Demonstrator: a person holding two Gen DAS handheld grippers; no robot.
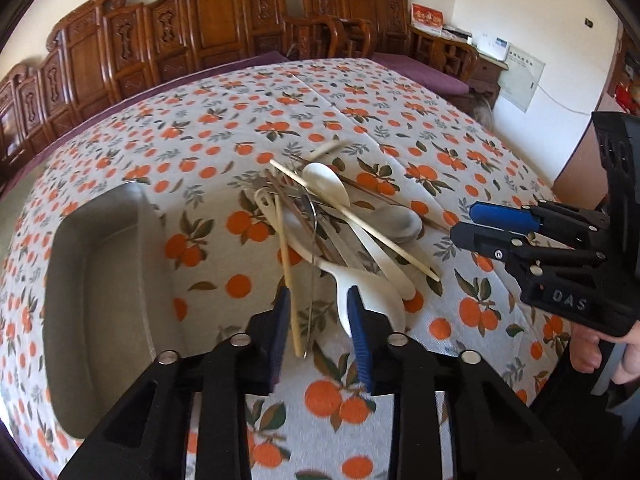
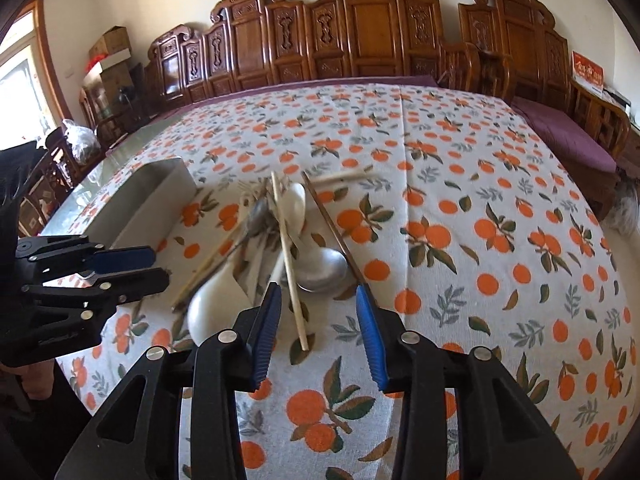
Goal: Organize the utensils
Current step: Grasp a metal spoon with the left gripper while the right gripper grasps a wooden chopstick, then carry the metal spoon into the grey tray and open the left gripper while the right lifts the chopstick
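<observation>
Two grippers hover low over the pile of utensils on the surface, which wears a cloth printed with oranges; the left gripper, seen from its own camera, has its blue pads part-way apart and released, with the near end of a pale chopstick and a thin wire-like handle lying between them, though neither pad visibly presses on anything, and its right pad stands just in front of the bowl of a white spoon; the right gripper, from its own view, likewise stands loose with a wider gap, the end of another pale chopstick lying on the cloth between its pads and untouched; in the left view a hand grasps the right gripper's black handle; just beyond the pads the pile itself lies jumbled near the middle of the cloth, white spoons, a metal spoon, dark and pale chopsticks crossing over one another; a metal tray sits to the left of the pile, close beside it but apart; farther back a purple cushion lines the surface's far side; carved wooden chairs stand along the wall.
</observation>
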